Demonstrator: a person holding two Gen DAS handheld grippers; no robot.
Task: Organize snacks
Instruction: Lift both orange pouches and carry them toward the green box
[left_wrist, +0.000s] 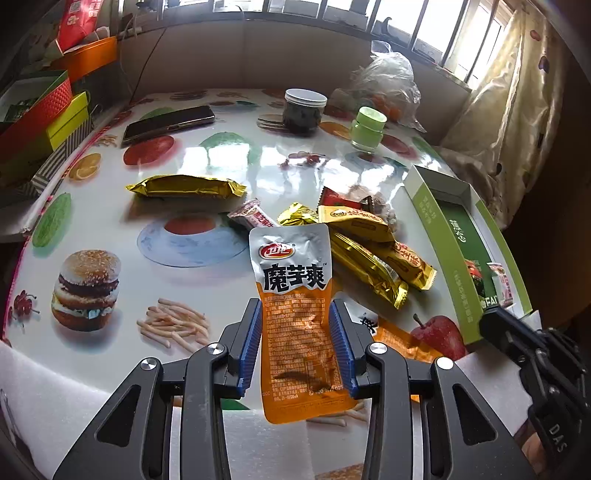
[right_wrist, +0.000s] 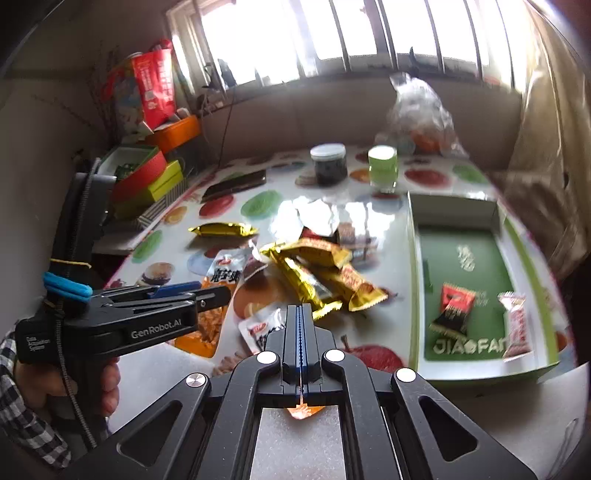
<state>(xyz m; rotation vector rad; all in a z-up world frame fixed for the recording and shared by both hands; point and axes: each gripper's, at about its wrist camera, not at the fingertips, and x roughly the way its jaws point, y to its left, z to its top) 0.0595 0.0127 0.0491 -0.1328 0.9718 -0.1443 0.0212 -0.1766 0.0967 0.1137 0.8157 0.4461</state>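
Orange-and-silver pouch (left_wrist: 295, 314): your left gripper (left_wrist: 295, 343) jaws clamp it lifted for boxing; right gripper (right_wrist: 301, 332) jaws pinch another pouch's orange edge (right_wrist: 301, 410).

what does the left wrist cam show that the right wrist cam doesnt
Only the left wrist view shows the full front of the orange konjac pouch clamped between the left gripper's blue pads, plus the burger print on the tablecloth. Only the right wrist view shows the red-and-black packet in the green box, the checked sleeve, and the right gripper shut on a pouch's thin edge. Both show the gold wrapper pile, the lone gold bar and two jars.
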